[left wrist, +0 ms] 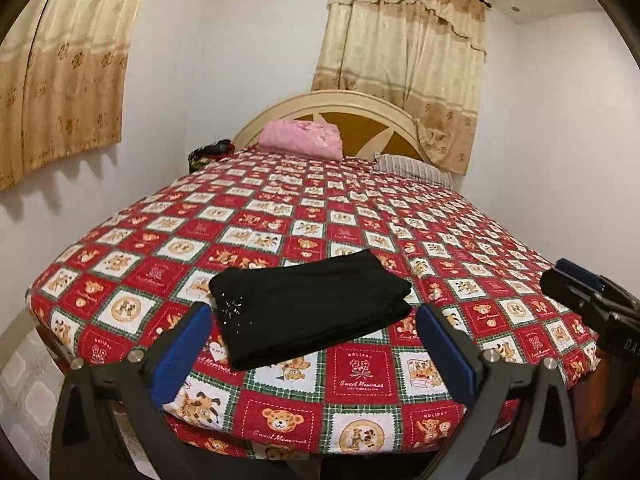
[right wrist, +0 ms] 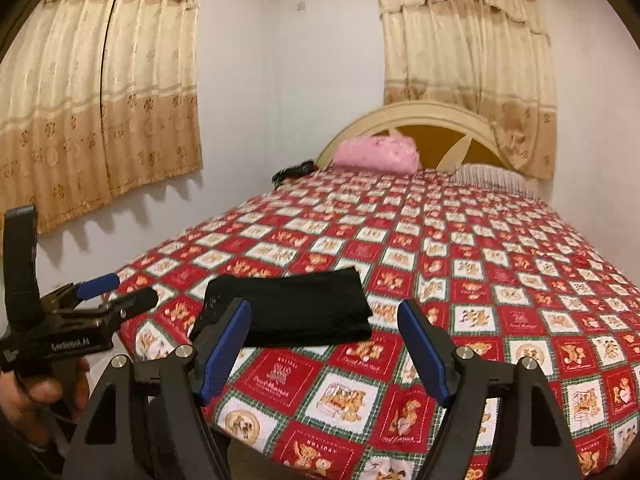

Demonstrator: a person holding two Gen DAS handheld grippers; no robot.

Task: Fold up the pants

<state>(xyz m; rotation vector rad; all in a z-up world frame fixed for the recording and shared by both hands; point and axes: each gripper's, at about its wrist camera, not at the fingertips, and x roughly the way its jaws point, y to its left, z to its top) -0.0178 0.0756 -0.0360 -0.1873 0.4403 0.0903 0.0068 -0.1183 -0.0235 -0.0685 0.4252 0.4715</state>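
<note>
on bear-print bedspread [left wrist: 360, 376] lie folded black pants [left wrist: 308, 304]; both grippers [left wrist: 316, 344] [right wrist: 324, 340] released.

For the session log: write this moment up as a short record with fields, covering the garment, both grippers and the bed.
garment: black pants, folded into a compact rectangle, lying flat
surface: bed with red teddy-bear sheet, pants near its foot end
left gripper: open, empty, apart from the pants
right gripper: open, empty, apart from the pants
head of bed: pink pillow, striped pillow, arched headboard
</note>
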